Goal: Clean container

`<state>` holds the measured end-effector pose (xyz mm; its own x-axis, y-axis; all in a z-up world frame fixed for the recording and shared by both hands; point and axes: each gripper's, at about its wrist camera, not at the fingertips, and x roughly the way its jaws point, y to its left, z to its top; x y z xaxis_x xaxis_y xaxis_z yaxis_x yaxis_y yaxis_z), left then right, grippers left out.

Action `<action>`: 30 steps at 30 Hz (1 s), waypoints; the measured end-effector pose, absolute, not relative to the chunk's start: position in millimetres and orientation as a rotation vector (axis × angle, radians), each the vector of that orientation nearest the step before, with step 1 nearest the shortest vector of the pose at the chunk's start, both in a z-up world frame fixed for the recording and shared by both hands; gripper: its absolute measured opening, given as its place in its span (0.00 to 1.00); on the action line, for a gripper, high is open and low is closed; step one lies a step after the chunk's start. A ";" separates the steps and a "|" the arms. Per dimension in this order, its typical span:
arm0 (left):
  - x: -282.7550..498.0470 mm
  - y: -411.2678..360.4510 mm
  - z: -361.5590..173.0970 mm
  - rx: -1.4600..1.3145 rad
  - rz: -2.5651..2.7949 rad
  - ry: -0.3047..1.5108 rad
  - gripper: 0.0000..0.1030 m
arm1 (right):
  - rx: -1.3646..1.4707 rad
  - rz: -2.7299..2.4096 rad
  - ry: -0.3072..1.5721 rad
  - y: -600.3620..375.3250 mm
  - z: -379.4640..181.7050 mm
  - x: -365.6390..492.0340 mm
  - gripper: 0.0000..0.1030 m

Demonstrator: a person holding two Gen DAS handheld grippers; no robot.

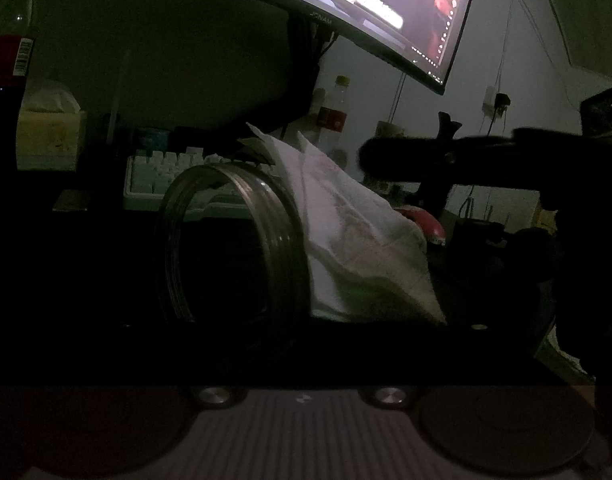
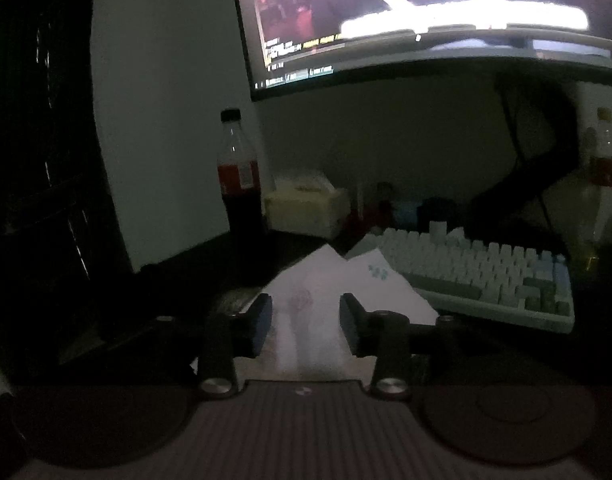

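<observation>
Clear round plastic container (image 1: 229,240) lies on its side, clamped in the left claw (image 1: 241,320), while white crumpled tissue (image 2: 306,320) sits between the right claw's (image 2: 306,326) parted pads.

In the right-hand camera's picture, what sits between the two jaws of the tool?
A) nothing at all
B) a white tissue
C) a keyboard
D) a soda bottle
B: the crumpled white tissue lies in the gap of the right gripper, whose jaws stand apart on either side without pressing it.
</observation>
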<state>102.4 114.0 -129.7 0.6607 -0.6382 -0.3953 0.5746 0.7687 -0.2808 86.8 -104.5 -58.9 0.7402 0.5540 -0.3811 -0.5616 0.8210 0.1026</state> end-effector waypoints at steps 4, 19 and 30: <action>101.8 113.8 -129.8 -0.133 -0.690 0.498 0.62 | -0.077 0.593 0.398 -91.3 -67.2 91.5 0.44; 102.7 114.2 -128.9 -0.138 -0.702 0.501 0.67 | 0.026 0.415 0.445 -103.9 -71.8 115.4 0.10; 102.5 113.7 -128.8 -0.138 -0.732 0.506 0.67 | 0.007 0.433 0.473 -98.9 -65.8 108.2 0.10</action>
<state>102.5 113.7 -128.8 0.6300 -0.6697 -0.3932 0.6047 0.7407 -0.2927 108.2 -98.9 -65.8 0.8011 0.4057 -0.4401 -0.4027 0.9093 0.1052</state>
